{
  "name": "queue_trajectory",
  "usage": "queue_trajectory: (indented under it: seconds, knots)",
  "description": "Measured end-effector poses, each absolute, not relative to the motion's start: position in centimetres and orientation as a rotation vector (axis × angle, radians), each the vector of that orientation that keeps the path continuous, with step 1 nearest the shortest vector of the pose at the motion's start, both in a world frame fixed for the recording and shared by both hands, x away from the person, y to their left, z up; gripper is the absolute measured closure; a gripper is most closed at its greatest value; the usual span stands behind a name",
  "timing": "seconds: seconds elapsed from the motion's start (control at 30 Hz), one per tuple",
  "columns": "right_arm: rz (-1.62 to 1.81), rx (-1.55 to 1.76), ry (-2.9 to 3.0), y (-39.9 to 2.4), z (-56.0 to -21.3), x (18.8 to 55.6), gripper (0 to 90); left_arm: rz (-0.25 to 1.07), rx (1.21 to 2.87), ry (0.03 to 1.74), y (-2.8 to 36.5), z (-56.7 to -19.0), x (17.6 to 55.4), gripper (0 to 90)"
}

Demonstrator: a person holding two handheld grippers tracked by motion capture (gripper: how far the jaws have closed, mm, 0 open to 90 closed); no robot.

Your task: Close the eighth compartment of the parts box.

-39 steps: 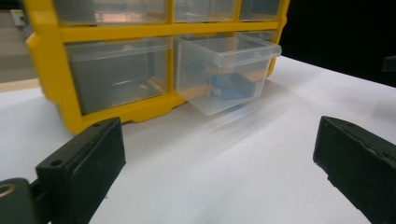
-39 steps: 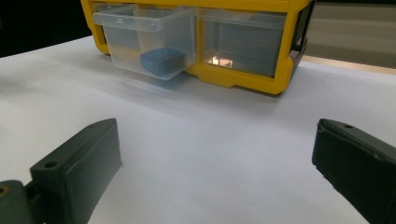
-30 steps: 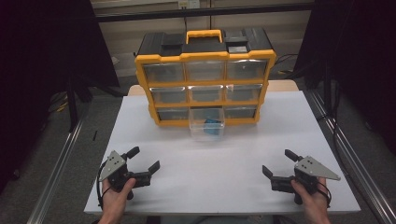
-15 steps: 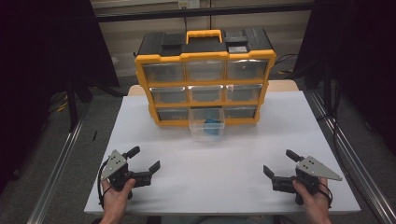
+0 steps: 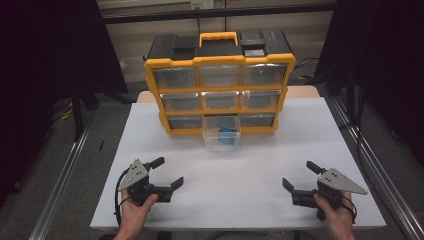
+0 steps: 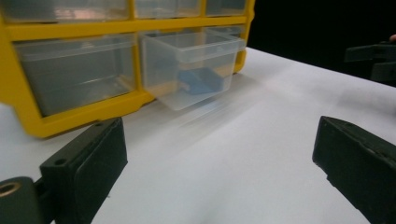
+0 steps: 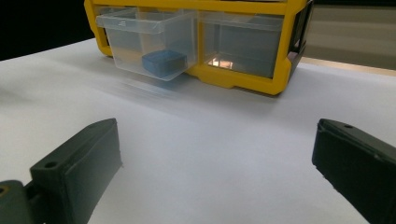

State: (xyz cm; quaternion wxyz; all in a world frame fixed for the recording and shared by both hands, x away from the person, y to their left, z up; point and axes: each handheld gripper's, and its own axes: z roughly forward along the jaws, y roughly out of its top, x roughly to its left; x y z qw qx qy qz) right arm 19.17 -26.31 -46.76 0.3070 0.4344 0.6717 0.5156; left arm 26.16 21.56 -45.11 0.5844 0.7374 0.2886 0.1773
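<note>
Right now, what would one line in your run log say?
left hand-held gripper: open, empty | right hand-held gripper: open, empty | clear plastic drawer: pulled out of yellow cabinet | small blue block: inside drawer

No text, label or number can be read — none anywhere.

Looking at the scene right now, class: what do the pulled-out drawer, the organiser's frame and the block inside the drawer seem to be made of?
Pulled-out drawer: clear, glossy plastic, since the contents show through its walls.
Organiser's frame: opaque yellow moulded plastic with a smooth sheen; its top is black.
Block: matte blue, possibly foam or rubber; the pictures leave this open.
</note>
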Motion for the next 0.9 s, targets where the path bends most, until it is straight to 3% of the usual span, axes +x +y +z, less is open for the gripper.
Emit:
queue_trajectory:
  seconds: [0.43,0.53,0.9]
  knots:
    - [1.363,1.146,1.789,-26.0,-46.8,19.4,1.2,0.310,1.732,0.555,18.4,-44.9,26.7,4.6]
    - [1.364,1.141,1.789,-26.0,-46.8,19.5,1.2,0.348,1.742,0.549,17.8,-44.7,26.8,5.2]
    - [1.364,1.136,1.791,-26.0,-46.8,19.5,1.2,0.299,1.744,0.504,15.5,-44.3,27.8,12.8]
